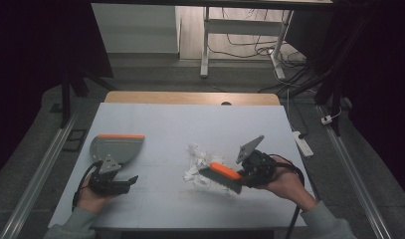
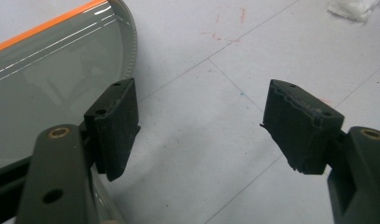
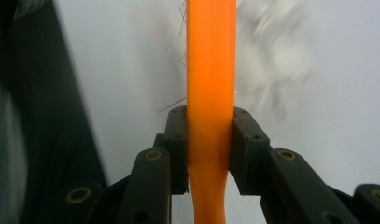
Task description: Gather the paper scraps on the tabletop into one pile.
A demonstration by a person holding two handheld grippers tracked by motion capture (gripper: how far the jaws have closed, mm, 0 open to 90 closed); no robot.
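A grey dustpan (image 1: 115,147) with an orange front lip lies at the table's left; in the left gripper view the dustpan (image 2: 47,79) sits just left of the jaws. My left gripper (image 1: 130,181) (image 2: 201,121) hovers near its rear edge, open, with bare table between the pads. My right gripper (image 1: 241,175) (image 3: 210,140) is shut on the orange handle (image 3: 211,70) of a hand brush (image 1: 222,175), whose dark bristles rest beside a heap of white paper scraps (image 1: 197,162) (image 3: 271,60) in the middle of the table.
The white tabletop (image 1: 190,119) ends in a wooden strip at the back. One paper scrap (image 2: 351,7) lies far ahead of the left jaws. Beyond the table are a power strip (image 1: 303,142), cables and desk legs on the floor.
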